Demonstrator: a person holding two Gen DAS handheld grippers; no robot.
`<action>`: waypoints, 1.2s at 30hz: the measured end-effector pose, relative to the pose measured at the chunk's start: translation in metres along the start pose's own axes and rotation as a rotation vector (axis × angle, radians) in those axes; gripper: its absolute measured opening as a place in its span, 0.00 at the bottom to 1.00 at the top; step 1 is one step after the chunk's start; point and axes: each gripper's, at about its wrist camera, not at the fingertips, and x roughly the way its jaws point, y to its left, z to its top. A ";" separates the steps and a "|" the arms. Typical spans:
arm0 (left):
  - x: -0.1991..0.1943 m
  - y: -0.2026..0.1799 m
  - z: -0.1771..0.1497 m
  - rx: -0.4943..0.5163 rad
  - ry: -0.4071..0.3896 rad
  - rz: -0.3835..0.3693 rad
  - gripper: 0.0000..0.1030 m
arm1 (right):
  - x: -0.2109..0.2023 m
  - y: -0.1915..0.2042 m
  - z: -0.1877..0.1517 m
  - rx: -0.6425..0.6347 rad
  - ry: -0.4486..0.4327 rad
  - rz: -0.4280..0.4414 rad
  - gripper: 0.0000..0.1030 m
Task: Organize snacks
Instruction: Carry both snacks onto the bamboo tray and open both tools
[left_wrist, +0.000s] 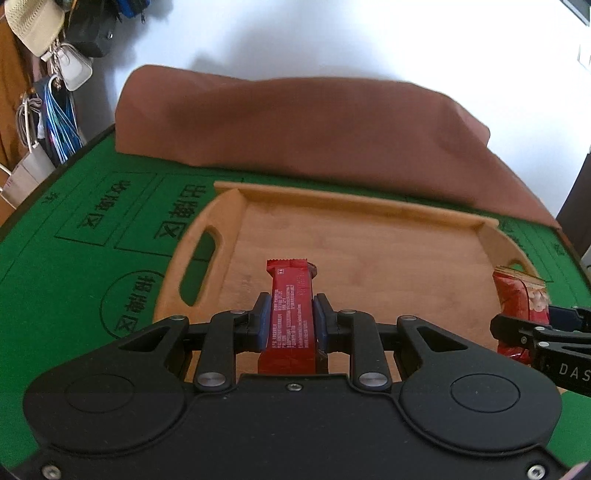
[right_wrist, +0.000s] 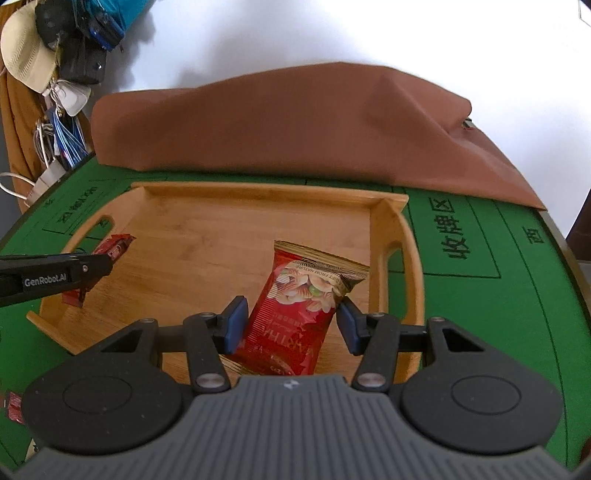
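A: The left tongs (left_wrist: 291, 321) clench a slim red snack bar (left_wrist: 290, 314) over the wooden handled tray (left_wrist: 369, 258); "GenRobot.AI" shows on them from the right.

B: The right tongs (right_wrist: 291, 325) grip a red nut packet (right_wrist: 299, 310), "GIFT FROM NATURE". A brown cloth (right_wrist: 295, 129) lies behind on the green worktop (right_wrist: 517, 295).

small red packet (right_wrist: 14, 406) cut off at left edge, print unreadable

Bare wooden tray (right_wrist: 207, 236) floor open between both held snacks, raised rim around — brown cloth mound (right_wrist: 295, 125) blocking behind
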 end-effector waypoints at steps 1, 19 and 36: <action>0.004 0.000 -0.001 0.001 0.006 0.002 0.23 | 0.002 0.000 0.000 0.001 0.008 0.002 0.54; 0.022 0.000 -0.010 0.013 0.049 0.010 0.23 | 0.018 0.000 -0.004 -0.022 0.054 0.007 0.54; 0.023 -0.002 -0.013 0.027 0.047 0.021 0.23 | 0.020 -0.002 -0.005 -0.013 0.051 0.014 0.56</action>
